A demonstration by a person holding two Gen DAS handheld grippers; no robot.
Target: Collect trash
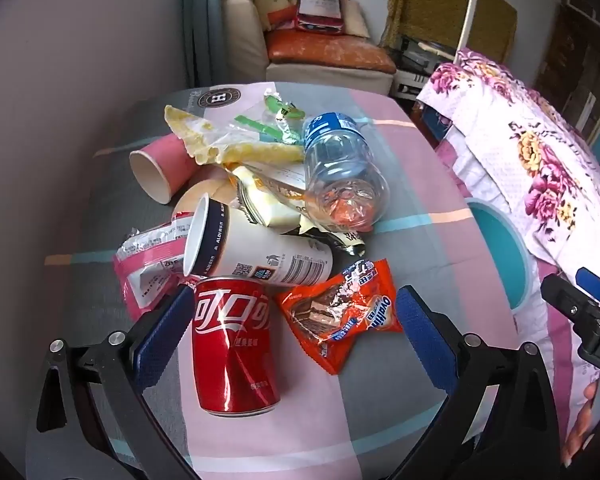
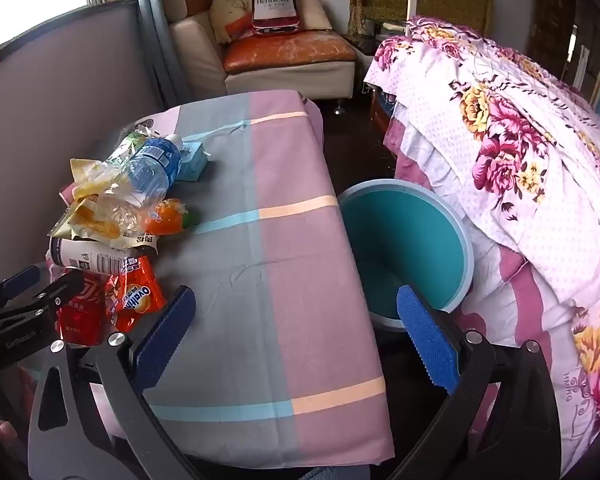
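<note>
Left wrist view: both sets of fingers released, nothing grasped, trash pile untouched on table.

Left gripper (image 1: 294, 336) spread wide, tilted down over the pile; left pad (image 1: 164, 332) just beside the red can (image 1: 234, 344), right pad beside the orange wrapper (image 1: 340, 316). Can lies nearest, dented, looks empty: light, stiff enough, slick metal, so pinch across its middle. Wrapper is thin, crinkly, soft; take it by a crimped edge. Behind: white cup (image 1: 256, 252) on its side, clear bottle (image 1: 340, 176), pink cup (image 1: 160, 168), more packets. Right gripper (image 2: 296, 336) spread over bare table (image 2: 284, 240), teal bin (image 2: 404, 240) just off the table edge.
</note>
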